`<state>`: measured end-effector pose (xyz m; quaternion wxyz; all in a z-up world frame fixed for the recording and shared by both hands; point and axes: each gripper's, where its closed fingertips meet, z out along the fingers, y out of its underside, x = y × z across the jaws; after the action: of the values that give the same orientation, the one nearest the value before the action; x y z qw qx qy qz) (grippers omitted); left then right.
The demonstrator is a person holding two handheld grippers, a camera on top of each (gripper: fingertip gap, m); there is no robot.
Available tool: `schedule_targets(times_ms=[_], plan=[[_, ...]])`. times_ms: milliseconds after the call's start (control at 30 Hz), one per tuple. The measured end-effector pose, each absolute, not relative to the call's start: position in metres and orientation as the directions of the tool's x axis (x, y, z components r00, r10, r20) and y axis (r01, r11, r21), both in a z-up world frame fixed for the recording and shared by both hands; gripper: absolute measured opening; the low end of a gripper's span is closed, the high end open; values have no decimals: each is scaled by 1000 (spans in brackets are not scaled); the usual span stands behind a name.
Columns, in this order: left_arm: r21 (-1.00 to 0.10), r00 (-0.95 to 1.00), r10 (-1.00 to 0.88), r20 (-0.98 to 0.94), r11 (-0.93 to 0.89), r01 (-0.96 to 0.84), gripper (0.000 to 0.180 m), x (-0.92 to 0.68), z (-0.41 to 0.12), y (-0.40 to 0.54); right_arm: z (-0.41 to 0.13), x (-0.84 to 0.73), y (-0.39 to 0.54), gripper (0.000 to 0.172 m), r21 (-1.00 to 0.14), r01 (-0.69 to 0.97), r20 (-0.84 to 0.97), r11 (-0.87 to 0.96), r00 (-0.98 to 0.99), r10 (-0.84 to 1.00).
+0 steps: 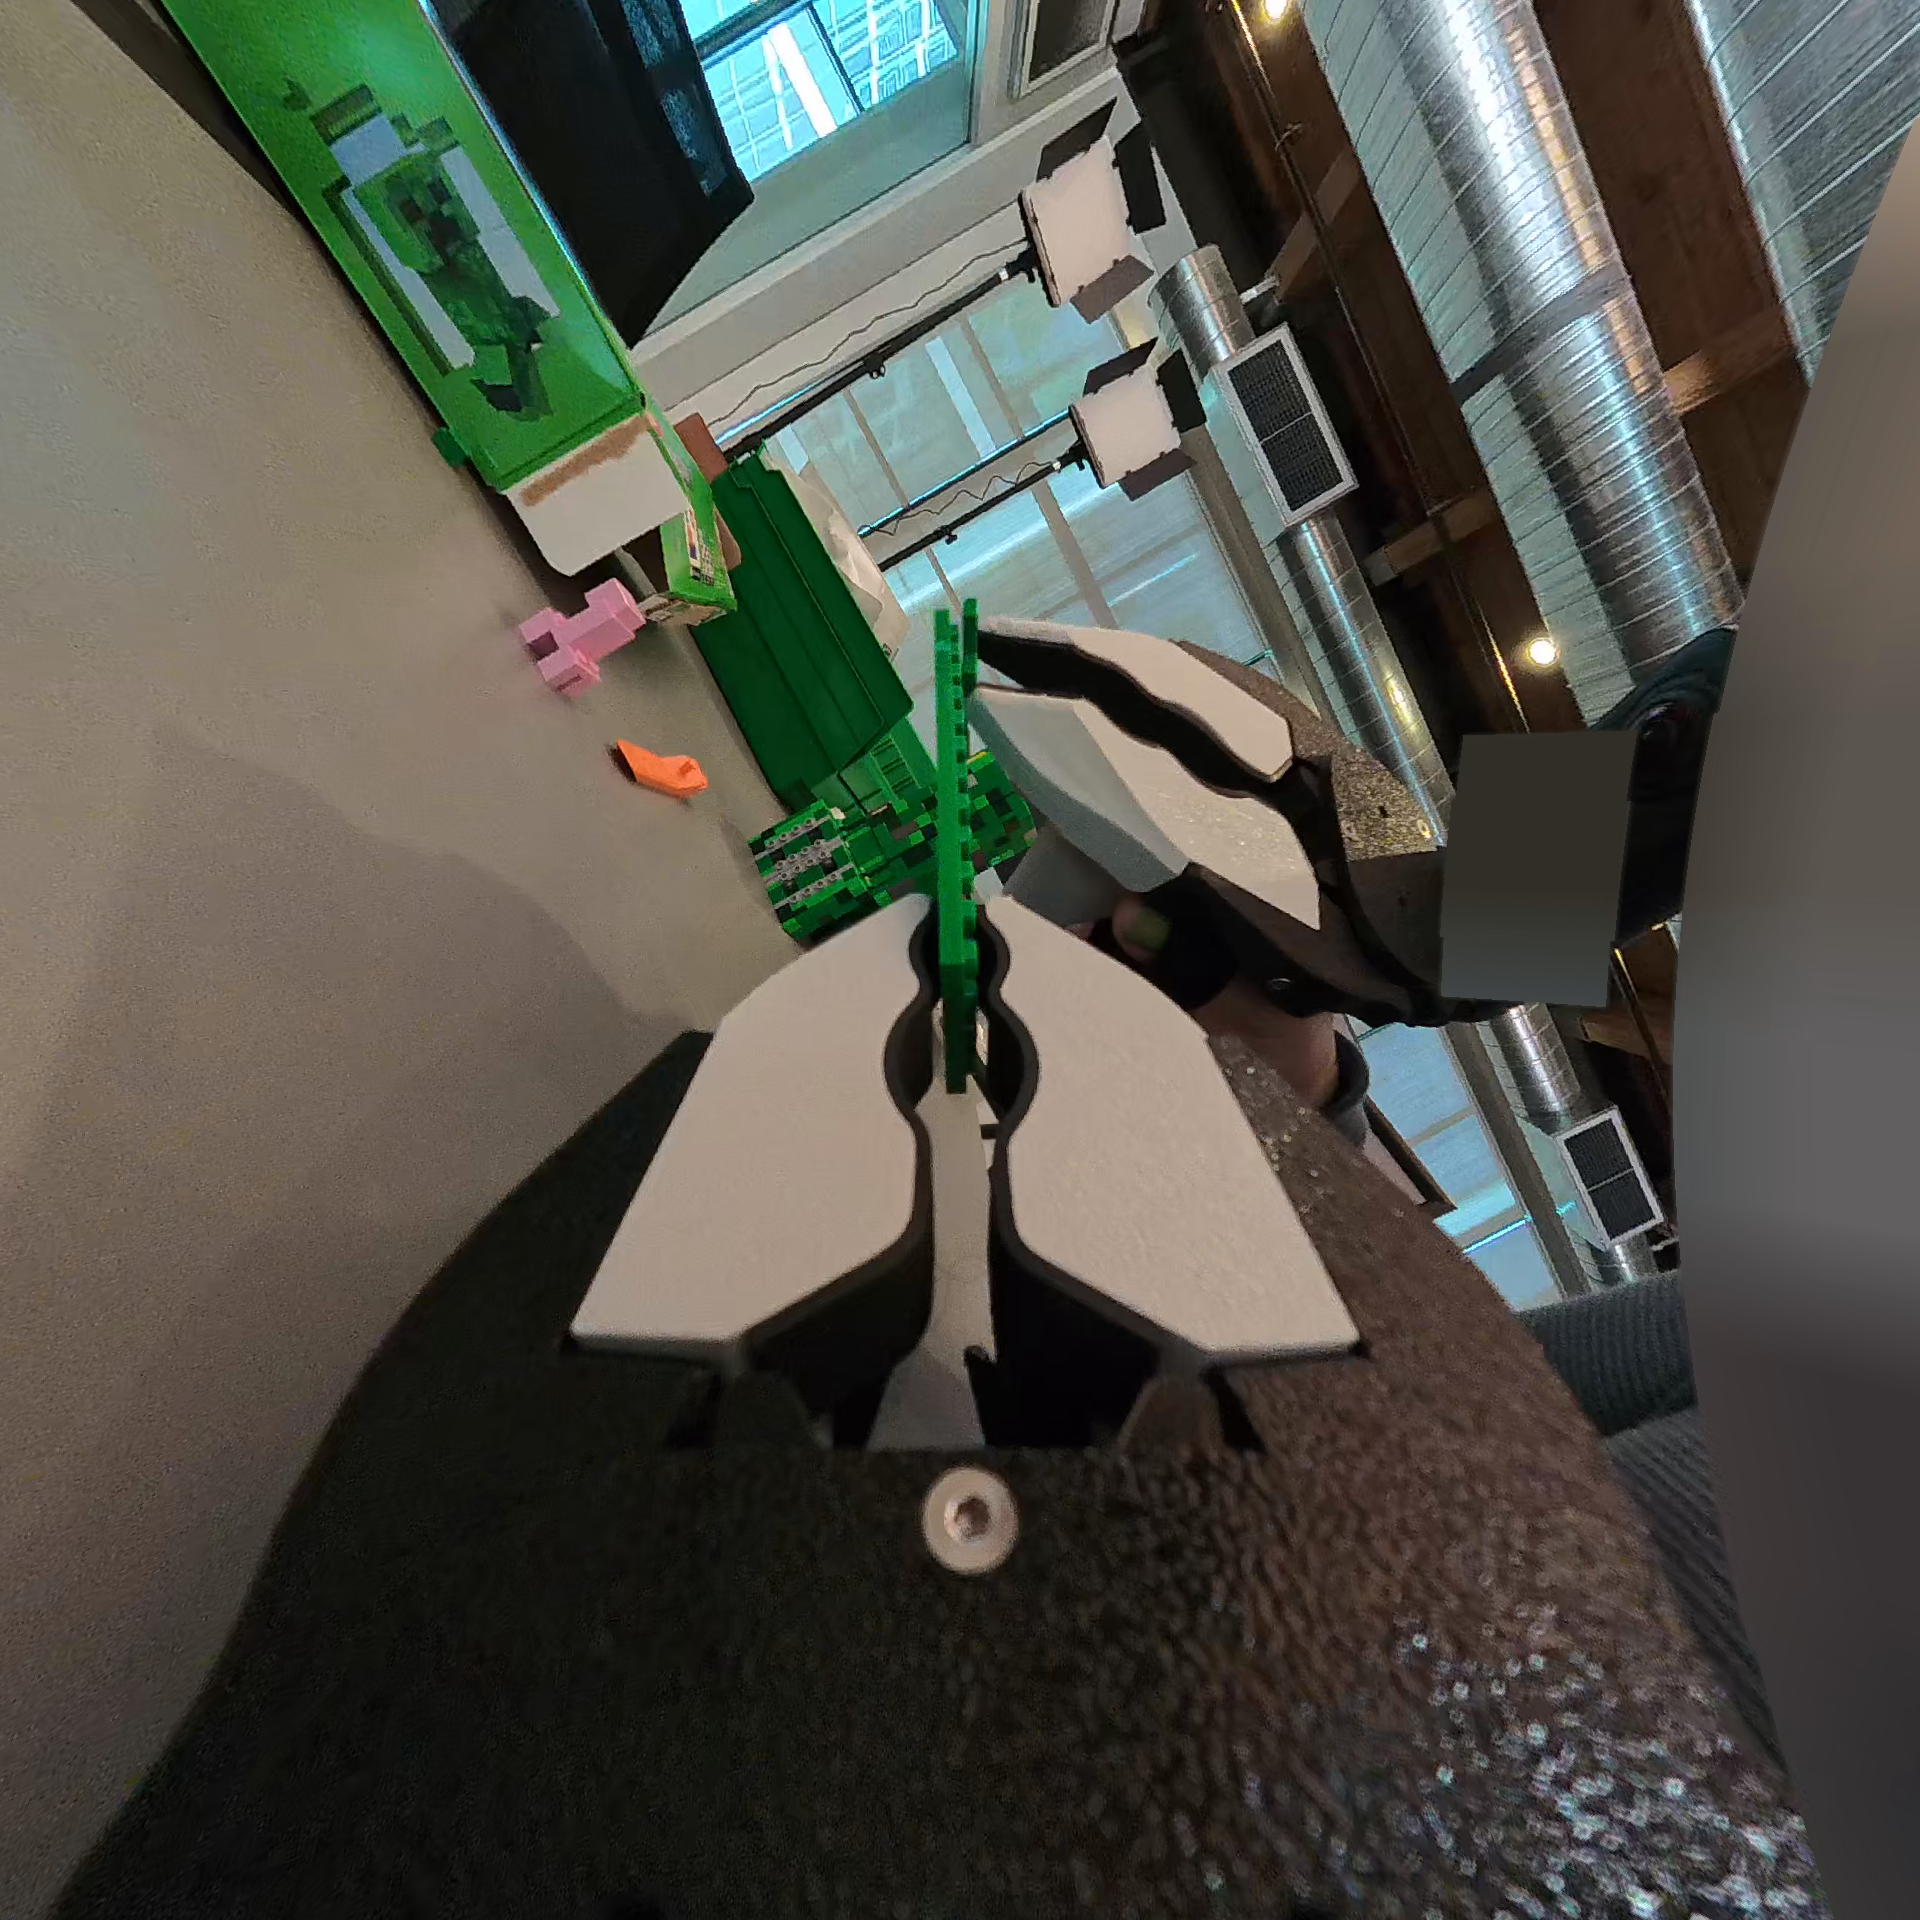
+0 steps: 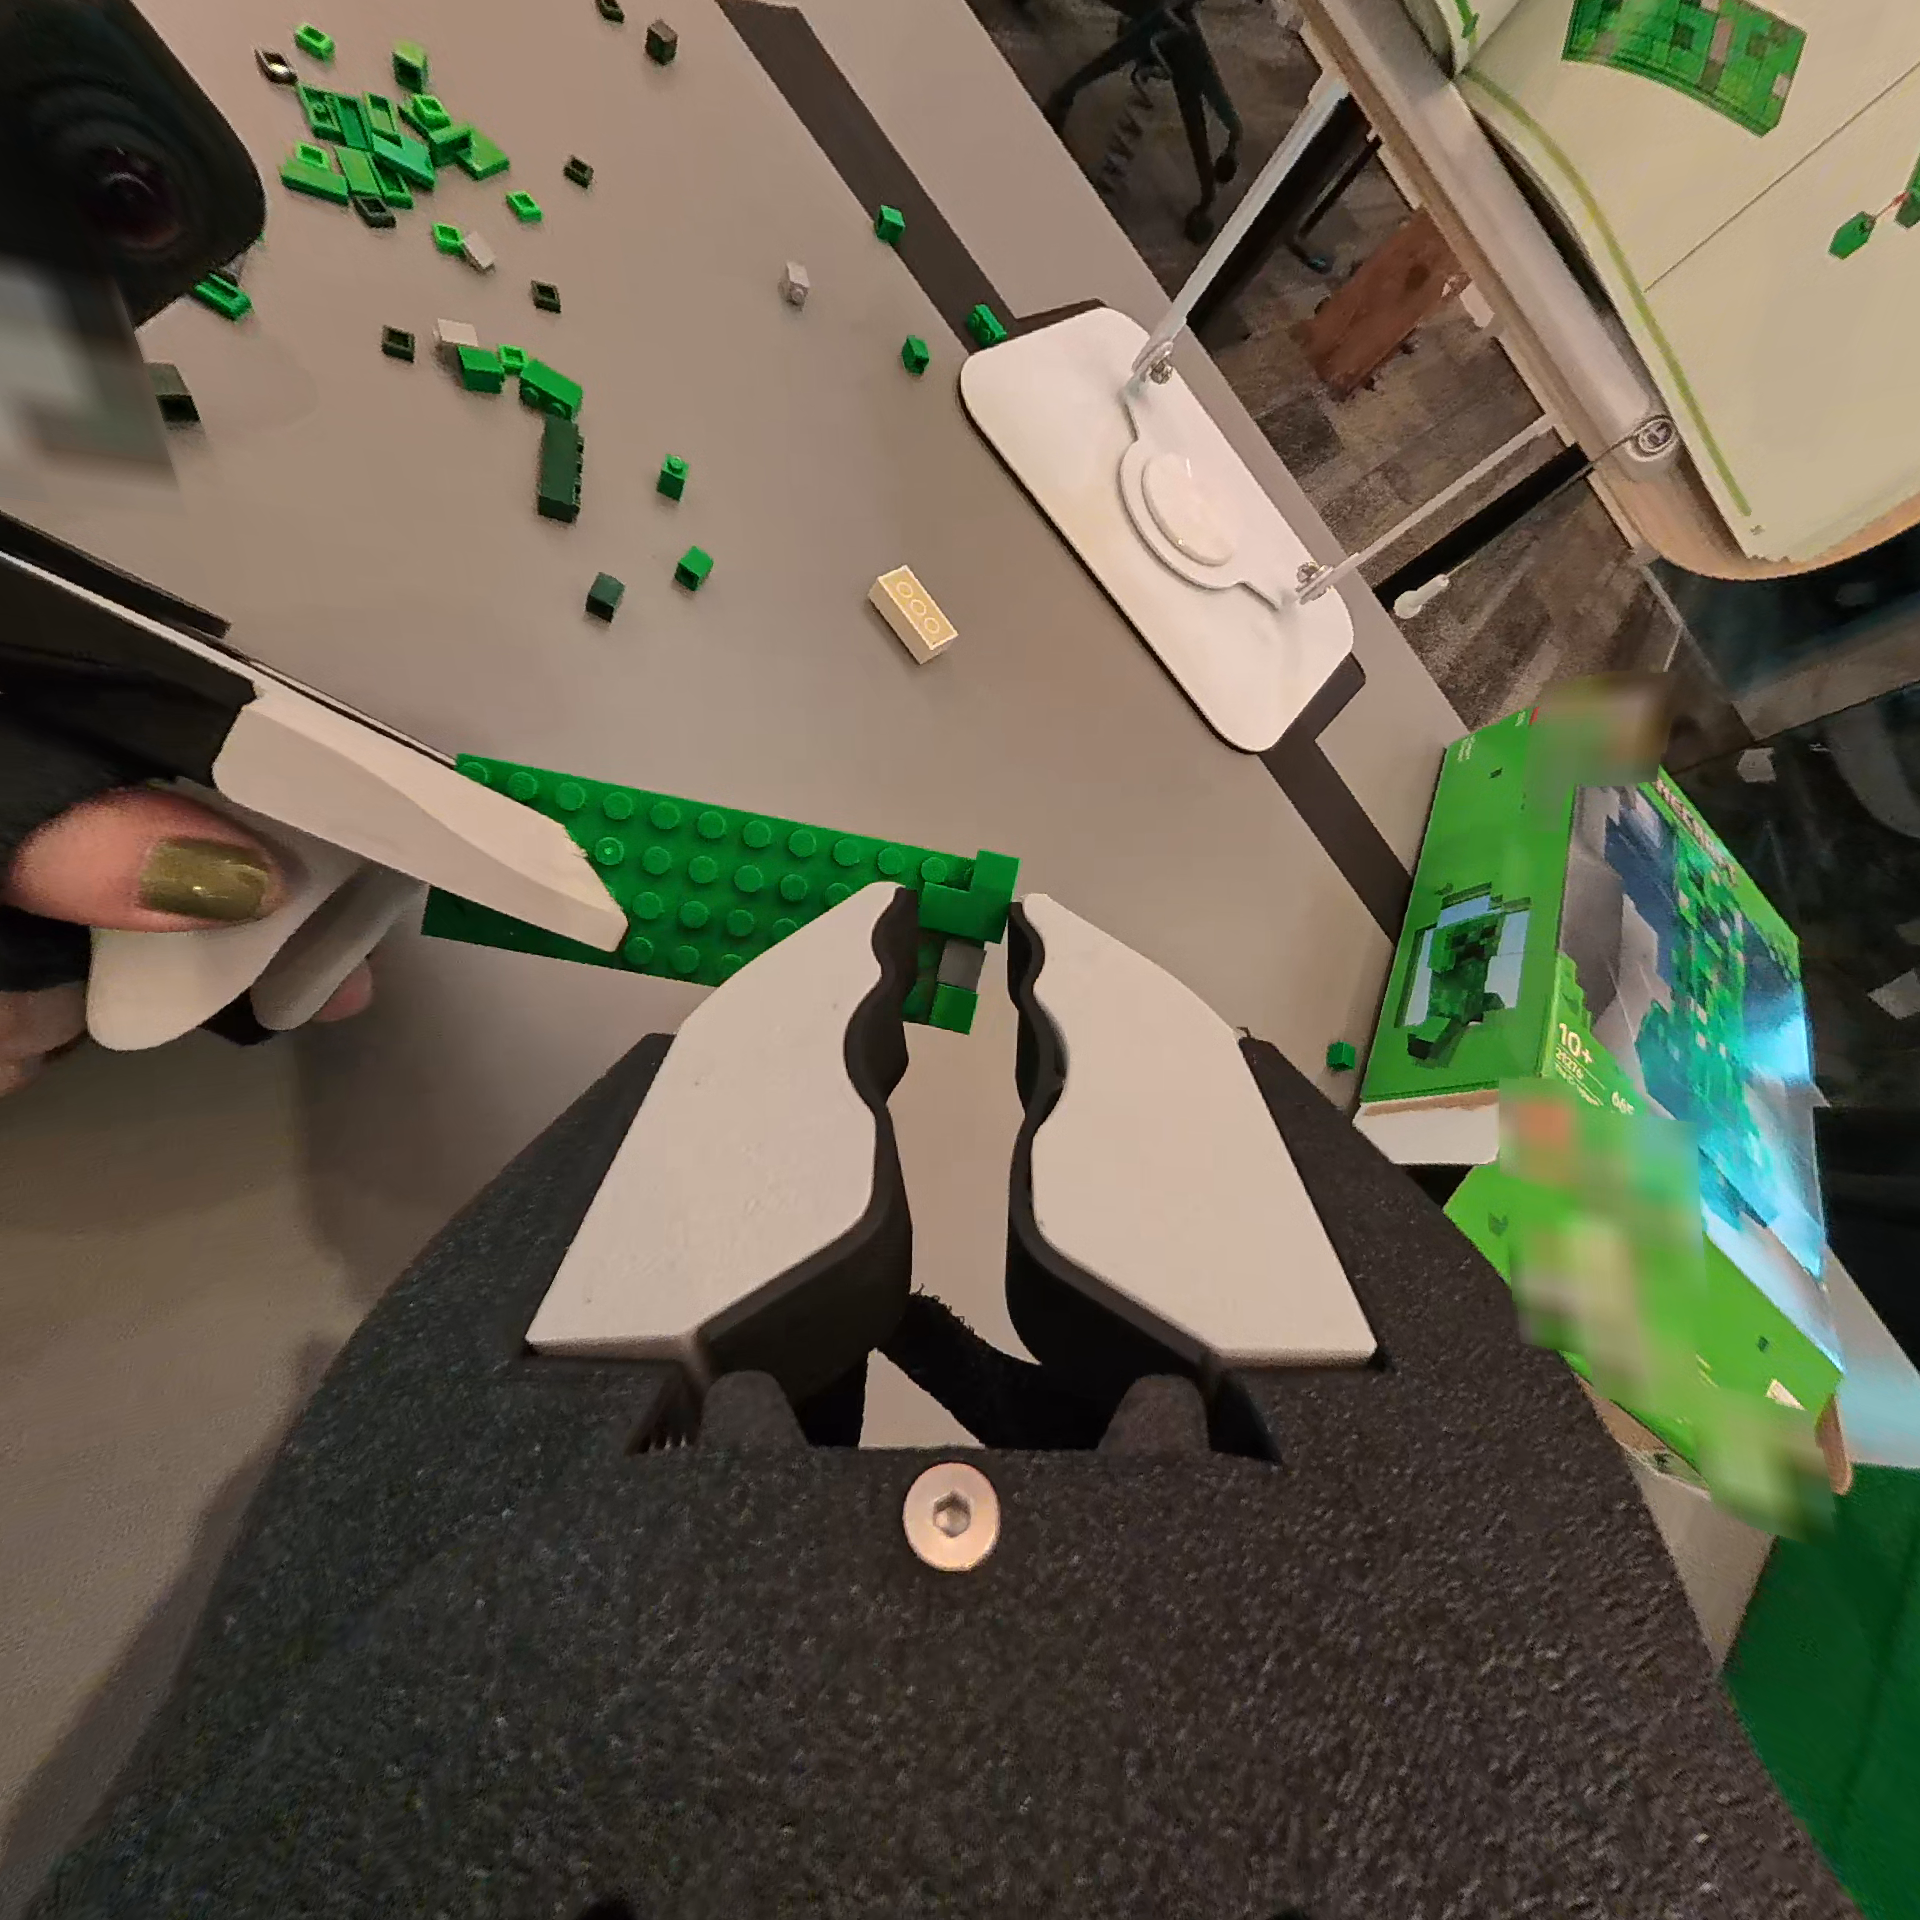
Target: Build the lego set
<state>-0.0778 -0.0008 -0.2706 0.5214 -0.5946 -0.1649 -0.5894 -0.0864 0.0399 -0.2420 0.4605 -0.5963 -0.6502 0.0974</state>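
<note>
left gripper point(image 1: 956, 914): clamped tight on the green studded plate point(image 2: 717, 873), held edge-on
right gripper point(image 2: 961, 914): closed on a small green-and-grey brick cluster point(image 2: 956, 956) at the plate's end
worktop point(image 2: 727, 644): loads of loose green bricks point(image 2: 384, 145) were left scattered

My left camera sits just behind my left gripper point(image 1: 956, 914) and looks along its fingers, rolled hard so the table point(image 1: 260, 779) stands up on the left and ceiling ducts point(image 1: 1538, 343) run on the right. My right camera sits just behind my right gripper point(image 2: 961, 914), tilted down at the table point(image 2: 727, 644) from close by. The 2 views share the green plate point(image 1: 951, 790) point(image 2: 717, 873), each other's gripper and the green box point(image 1: 436, 260) point(image 2: 1579, 935).
</note>
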Motion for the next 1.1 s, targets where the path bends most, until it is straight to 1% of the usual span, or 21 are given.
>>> schedule_targets(times_ms=[300, 667, 833, 900, 1000, 1100], plan=[[-415, 232, -418, 878, -424, 805, 4, -75, -272, -1, -244, -82, 38, 16, -657, 703, 477, 271, 109, 872], [-415, 230, -418, 879, -432, 801, 4, -75, -273, -1, -245, -81, 39, 17, -683, 700, 428, 209, 152, 891], [-408, 218, -419, 882, -442, 799, 4, -74, -273, -1, -244, -79, 39, 29, -699, 691, 404, 185, 168, 899], [-411, 210, -426, 880, -462, 786, 4, -71, -273, -3, -241, -76, 38, 30, -734, 662, 342, 150, 170, 924], [-409, 178, -437, 882, -519, 750, 4, -61, -273, -5, -233, -63, 45, 30, -812, 583, 138, 14, 168, 976], [-384, 114, -439, 891, -595, 706, 4, -51, -274, -8, -233, -48, 47, 31, -829, 547, -68, -121, 117, 991]])
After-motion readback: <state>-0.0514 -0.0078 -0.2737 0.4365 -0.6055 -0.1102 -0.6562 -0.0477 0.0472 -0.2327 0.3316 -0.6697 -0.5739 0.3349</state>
